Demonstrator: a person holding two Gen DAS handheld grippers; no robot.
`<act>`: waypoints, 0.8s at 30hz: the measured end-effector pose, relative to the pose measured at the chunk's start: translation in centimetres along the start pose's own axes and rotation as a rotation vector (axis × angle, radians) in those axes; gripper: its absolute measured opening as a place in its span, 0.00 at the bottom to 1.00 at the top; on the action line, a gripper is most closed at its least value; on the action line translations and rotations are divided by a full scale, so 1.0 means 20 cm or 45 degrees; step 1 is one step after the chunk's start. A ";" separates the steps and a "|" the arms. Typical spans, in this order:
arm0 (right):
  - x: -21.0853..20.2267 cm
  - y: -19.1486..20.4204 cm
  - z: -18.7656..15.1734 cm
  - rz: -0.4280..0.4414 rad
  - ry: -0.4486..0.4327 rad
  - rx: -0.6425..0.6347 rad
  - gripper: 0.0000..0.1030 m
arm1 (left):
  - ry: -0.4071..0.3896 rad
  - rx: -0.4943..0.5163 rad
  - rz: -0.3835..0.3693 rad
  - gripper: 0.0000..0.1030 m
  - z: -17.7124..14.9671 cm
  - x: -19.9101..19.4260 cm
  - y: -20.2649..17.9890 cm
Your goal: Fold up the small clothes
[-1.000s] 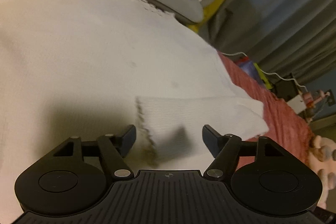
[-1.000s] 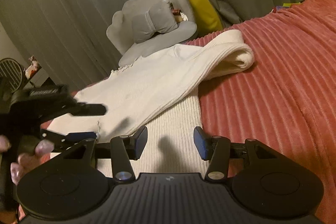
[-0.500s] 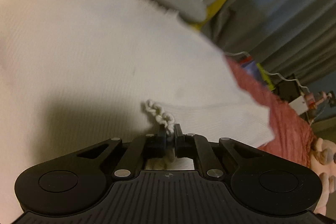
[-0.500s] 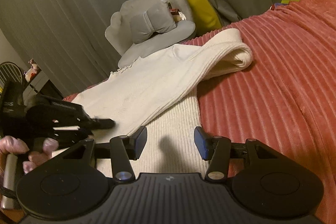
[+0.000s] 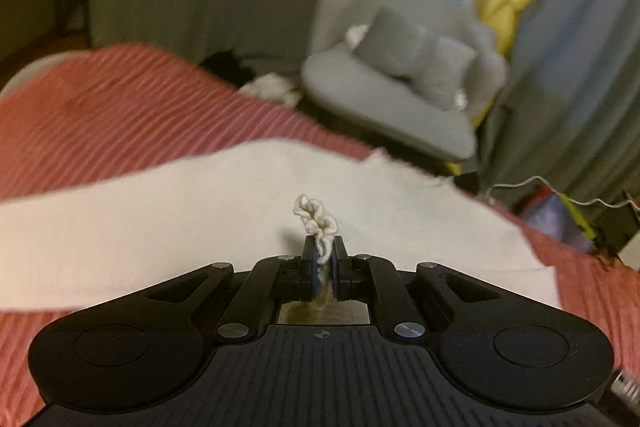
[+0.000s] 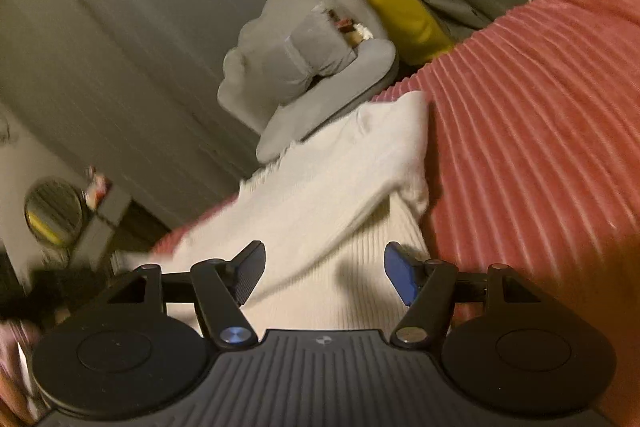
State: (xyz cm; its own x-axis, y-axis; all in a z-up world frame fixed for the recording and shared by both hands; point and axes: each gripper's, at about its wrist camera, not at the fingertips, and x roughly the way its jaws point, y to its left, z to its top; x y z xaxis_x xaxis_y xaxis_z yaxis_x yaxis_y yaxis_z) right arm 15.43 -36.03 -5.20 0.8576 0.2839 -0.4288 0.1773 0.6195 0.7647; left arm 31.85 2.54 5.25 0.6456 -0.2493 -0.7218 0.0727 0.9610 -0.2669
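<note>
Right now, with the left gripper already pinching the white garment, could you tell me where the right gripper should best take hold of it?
Probably the ribbed edge just ahead of the right gripper, whose jaws stand open over the white garment. Come from the near side, low along the red bedspread, where one flat layer lies, rather than the thicker fold farther off. The left gripper holds a bunched edge.

Garment (image 5: 200,219) on bedspread (image 5: 100,107), cushion (image 5: 400,79) behind it

Home bedroom: red ribbed bedspread (image 6: 540,115), grey cushion (image 5: 400,75), drawn curtains (image 6: 120,27).
</note>
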 end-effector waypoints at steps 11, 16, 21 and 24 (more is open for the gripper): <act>0.19 0.01 0.09 -0.308 -0.016 -0.194 0.16 | -0.030 0.021 -0.025 0.08 -0.01 0.06 0.07; 0.21 0.07 0.06 -0.412 -0.056 -0.418 0.15 | -0.036 0.105 0.007 0.08 0.00 0.11 0.06; 0.20 0.15 0.01 -0.445 -0.112 -0.555 0.15 | -0.131 0.197 -0.016 0.08 0.01 0.06 0.02; 0.22 0.13 0.02 -0.456 -0.080 -0.531 0.15 | -0.147 0.221 0.034 0.08 0.01 0.08 0.01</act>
State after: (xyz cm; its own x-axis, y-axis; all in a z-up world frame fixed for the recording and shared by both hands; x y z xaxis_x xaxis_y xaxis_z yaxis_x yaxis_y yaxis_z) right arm 19.83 -33.38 -4.89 0.8082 -0.0342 -0.5879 0.2682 0.9102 0.3157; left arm 33.03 2.35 4.19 0.7309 -0.2180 -0.6467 0.1782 0.9757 -0.1276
